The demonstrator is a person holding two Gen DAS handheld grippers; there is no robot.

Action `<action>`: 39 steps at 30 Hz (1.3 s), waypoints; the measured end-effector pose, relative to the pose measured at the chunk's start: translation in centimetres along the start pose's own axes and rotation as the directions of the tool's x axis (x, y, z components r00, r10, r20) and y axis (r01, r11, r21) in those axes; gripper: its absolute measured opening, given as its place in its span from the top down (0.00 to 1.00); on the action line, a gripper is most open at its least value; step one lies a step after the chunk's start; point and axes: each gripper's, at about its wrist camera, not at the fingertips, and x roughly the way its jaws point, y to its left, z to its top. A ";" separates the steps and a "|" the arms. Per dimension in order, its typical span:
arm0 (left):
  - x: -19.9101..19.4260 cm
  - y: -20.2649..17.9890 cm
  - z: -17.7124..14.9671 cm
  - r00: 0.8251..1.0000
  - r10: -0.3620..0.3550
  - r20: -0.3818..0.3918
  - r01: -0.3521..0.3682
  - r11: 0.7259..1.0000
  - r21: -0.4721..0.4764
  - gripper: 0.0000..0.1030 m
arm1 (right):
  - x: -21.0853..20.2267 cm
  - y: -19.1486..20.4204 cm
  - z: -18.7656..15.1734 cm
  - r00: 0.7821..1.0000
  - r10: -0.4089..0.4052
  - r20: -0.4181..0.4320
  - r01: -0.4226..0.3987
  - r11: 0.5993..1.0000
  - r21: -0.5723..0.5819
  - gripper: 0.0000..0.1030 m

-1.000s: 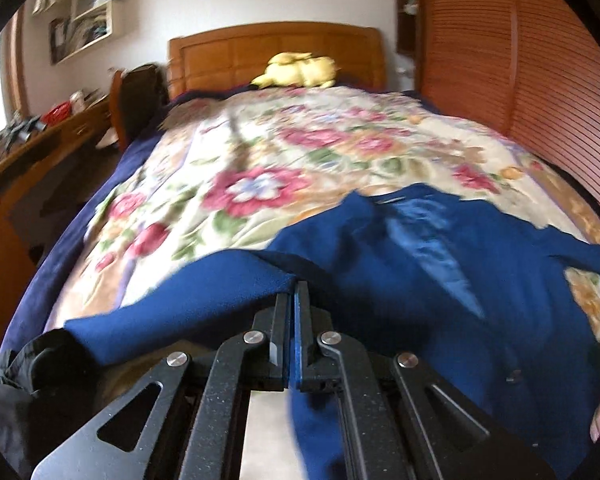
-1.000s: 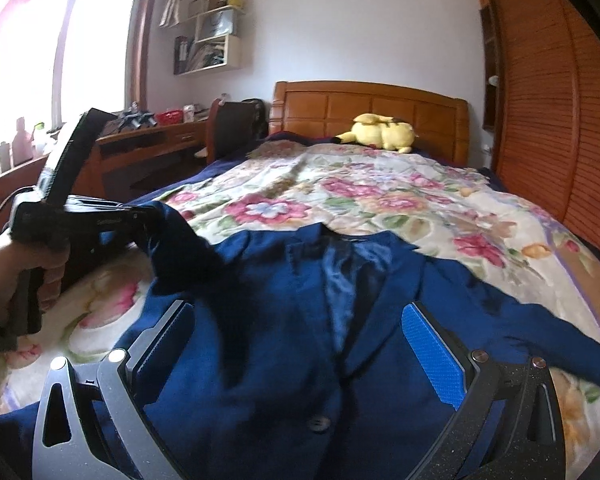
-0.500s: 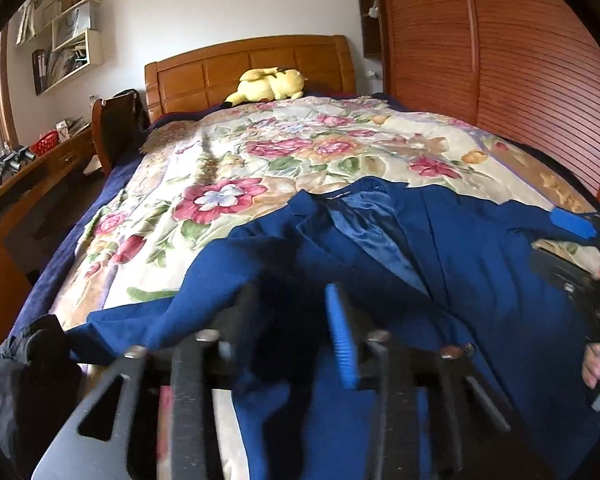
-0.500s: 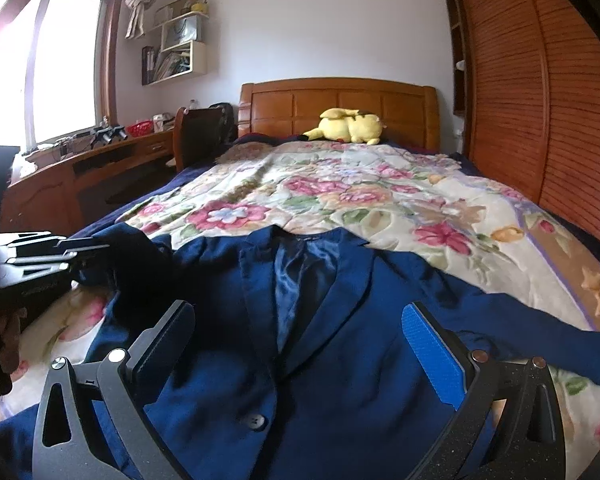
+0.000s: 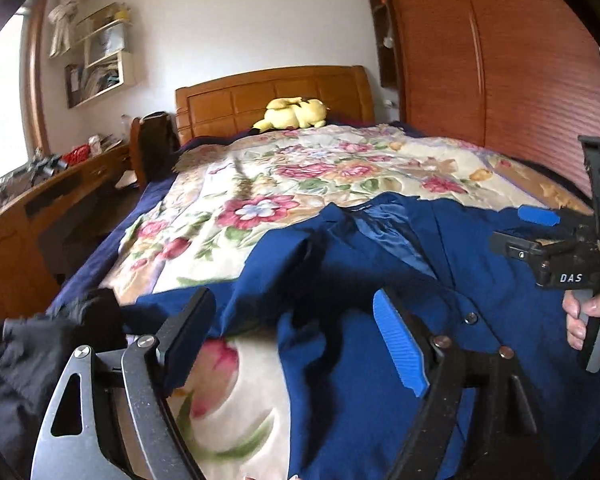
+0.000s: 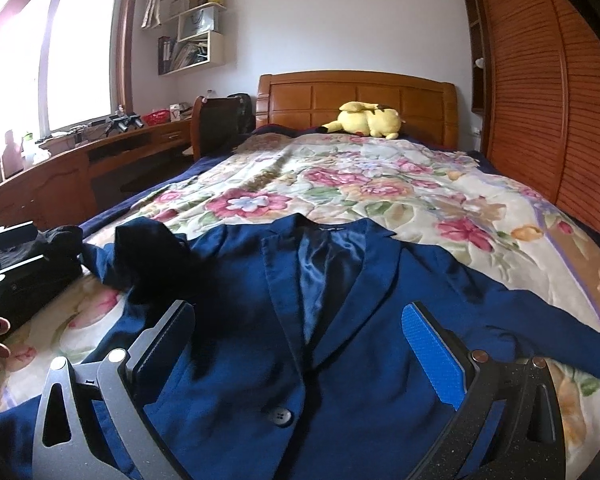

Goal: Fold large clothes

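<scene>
Jacket [image 6: 340, 340], dark blue, lies face up on a flowered bedspread [image 6: 360, 188], collar pointing away, directly below and ahead of both grippers. Left gripper [image 5: 296, 344] has just been opening; its jaws now stand wide apart above the rumpled sleeve [image 5: 284, 280], which lies loose between them, unpressed. Right gripper [image 6: 300, 348] hovers over the jacket's front with jaws spread wide, gripping nothing. Beyond them, a yellow plush toy [image 6: 368, 120] rests by the wooden headboard [image 6: 356, 96].
</scene>
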 end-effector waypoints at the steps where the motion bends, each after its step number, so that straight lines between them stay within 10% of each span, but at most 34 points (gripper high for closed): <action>1: -0.3 0.5 -0.5 1.000 -0.001 0.000 0.001 1.000 -0.017 0.20 | 0.0 0.2 0.0 1.000 0.007 -0.001 -0.007 1.000 -0.003 0.00; 24: -3.2 10.5 -6.9 0.994 0.104 -0.040 -0.108 0.988 -0.113 0.20 | 4.3 11.9 3.8 0.981 0.182 -0.073 -0.194 0.953 -0.231 0.03; 39: -4.3 13.8 -7.7 0.994 0.102 -0.033 -0.106 0.980 -0.171 0.20 | 17.1 20.2 6.3 0.906 0.272 -0.323 -0.368 0.884 -0.288 0.27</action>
